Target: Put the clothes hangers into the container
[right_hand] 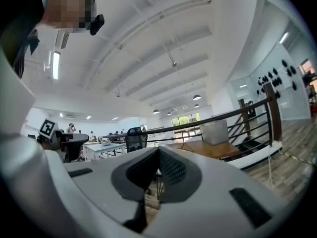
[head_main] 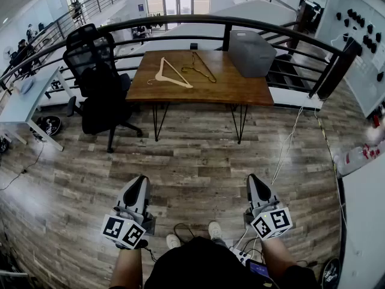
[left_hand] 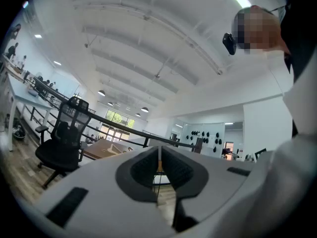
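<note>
Two clothes hangers lie on the brown wooden table (head_main: pixel 240 90) far ahead: a pale wooden hanger (head_main: pixel 171 74) to the left and a darker hanger (head_main: pixel 201 67) beside it. A grey fabric container (head_main: pixel 251 53) stands at the table's back right corner; it also shows in the right gripper view (right_hand: pixel 216 131). My left gripper (head_main: pixel 141 182) and right gripper (head_main: pixel 254 180) are held low near my body, well short of the table, both shut and empty. The jaws meet in the left gripper view (left_hand: pixel 159 156) and in the right gripper view (right_hand: pixel 158 157).
A black office chair (head_main: pixel 96 80) stands left of the table. A dark curved railing (head_main: pixel 228 26) runs behind it. A white desk (head_main: pixel 27 104) is at the far left, a white counter (head_main: pixel 364 221) at the right. Cables (head_main: pixel 289 143) trail across the wooden floor.
</note>
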### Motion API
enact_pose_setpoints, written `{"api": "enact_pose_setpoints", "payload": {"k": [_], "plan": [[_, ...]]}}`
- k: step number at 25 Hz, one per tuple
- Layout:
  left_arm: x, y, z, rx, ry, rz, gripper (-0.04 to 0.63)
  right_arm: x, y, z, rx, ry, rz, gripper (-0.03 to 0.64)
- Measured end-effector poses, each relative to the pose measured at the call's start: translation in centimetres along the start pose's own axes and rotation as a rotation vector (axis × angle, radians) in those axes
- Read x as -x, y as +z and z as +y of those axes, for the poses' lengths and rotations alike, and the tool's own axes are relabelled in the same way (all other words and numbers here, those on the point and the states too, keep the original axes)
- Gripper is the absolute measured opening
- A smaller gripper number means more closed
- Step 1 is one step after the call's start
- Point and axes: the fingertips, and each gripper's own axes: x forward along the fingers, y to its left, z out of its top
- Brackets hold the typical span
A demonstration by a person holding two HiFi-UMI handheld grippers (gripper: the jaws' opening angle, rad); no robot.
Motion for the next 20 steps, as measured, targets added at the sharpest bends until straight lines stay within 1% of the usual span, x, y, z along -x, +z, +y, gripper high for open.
{"api": "enact_pose_setpoints", "payload": {"k": [5, 9, 12, 14, 17, 20], "plan": [[-1.0, 0.1, 0.1, -0.023, -0.011, 0.001, 0.029, -1.2, 0.2, 0.3, -0.002, 0.003, -0.001, -0.008], [-0.9, 0.5, -0.2, 0.009, -0.056, -0.026, 0.029, -1.7, 0.2, 0.8, -0.027, 0.004, -0.007, -0.008], [-0.9, 0.7, 0.3, -0.017, -0.022, -0.007, 0.029, -2.0, 0.5, 1.6, -0.008, 0.013, -0.013, -0.008], [-0.7, 0.6, 0.7, -0.014, -0.005, 0.001, 0.029, -2.2, 0.4, 2.3, -0.012, 0.026, -0.006, -0.008], [0.3, 0.5, 1.1, 0.001, -0.007, -0.006, 0.029, -2.4, -0.5, 3.8, 0.02, 0.045, 0.025, -0.006], [1.2, 1.0, 1.8, 0.001, -0.001, -0.025, 0.031, -2.6, -0.3, 5.6, 0.057, 0.055, 0.014, -0.005]]}}
